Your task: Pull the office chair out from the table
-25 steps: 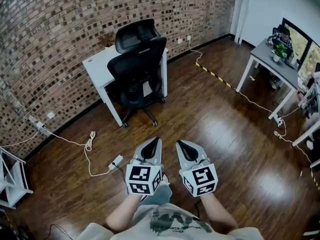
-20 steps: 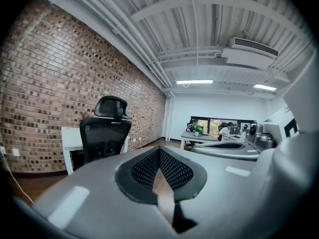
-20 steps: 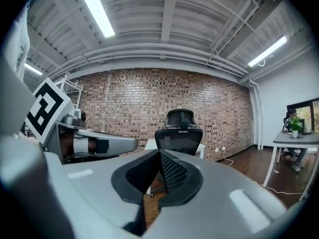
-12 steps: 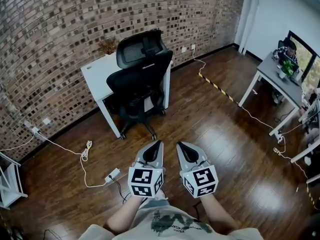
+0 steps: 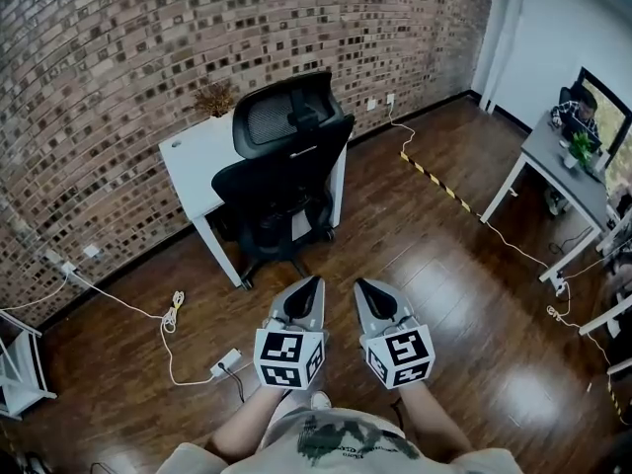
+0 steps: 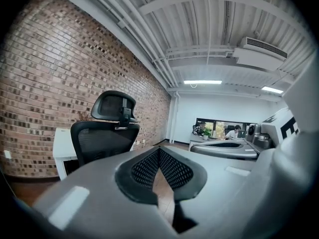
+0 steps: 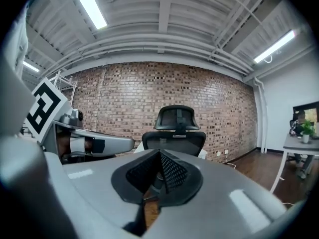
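Lower centre: left gripper and right gripper side by side, fingers pressed fully together on nothing. Beyond, bare wooden floor. Upper centre: office chair tucked against the white worktop by the brick wall, larger in frame than a second ago. Judged: closing in, nothing touched, pull not begun.

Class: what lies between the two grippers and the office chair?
Only bare wooden floor. The head view shows the shut left gripper and right gripper short of the office chair, with nothing between; the white cable lies off to the left.
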Demonstrator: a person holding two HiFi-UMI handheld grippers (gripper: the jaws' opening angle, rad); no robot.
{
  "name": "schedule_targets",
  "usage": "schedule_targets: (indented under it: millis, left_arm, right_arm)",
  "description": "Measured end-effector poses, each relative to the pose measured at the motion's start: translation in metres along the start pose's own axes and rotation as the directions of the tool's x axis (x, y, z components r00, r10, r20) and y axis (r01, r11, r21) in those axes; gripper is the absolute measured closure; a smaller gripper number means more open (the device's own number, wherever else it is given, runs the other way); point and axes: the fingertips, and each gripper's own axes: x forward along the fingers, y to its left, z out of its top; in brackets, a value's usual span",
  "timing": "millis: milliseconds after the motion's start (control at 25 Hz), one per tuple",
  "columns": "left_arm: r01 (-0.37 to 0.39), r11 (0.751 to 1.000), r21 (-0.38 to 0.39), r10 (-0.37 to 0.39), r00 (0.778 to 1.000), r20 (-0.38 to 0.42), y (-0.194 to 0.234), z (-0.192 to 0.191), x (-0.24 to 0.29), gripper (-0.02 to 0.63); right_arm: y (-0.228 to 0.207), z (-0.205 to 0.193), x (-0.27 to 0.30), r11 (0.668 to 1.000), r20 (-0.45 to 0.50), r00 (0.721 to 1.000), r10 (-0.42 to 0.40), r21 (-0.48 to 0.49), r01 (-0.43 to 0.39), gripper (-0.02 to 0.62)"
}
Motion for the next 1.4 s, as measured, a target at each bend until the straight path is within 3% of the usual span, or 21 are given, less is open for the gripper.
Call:
schedule_targets:
  millis: [720, 1400]
  left_arm:
    - [-0.067, 0.998, -0.003, 0.067, 0.998, 0.009, 0.061, 0.012, 0.076, 0.594]
    - [-0.253, 0.967, -0.028, 0.254, 0.966, 0.054, 0.126, 0.063, 0.21, 0.594]
  right_arm:
    - [-0.042, 0.006, 0.099, 0.998, 0.014, 0.998, 0.059, -0.009, -0.059, 0.594]
    - [-0.133, 0.039, 0.234, 0.968, 0.025, 0.968, 0.25, -0.035, -0.249, 0.586]
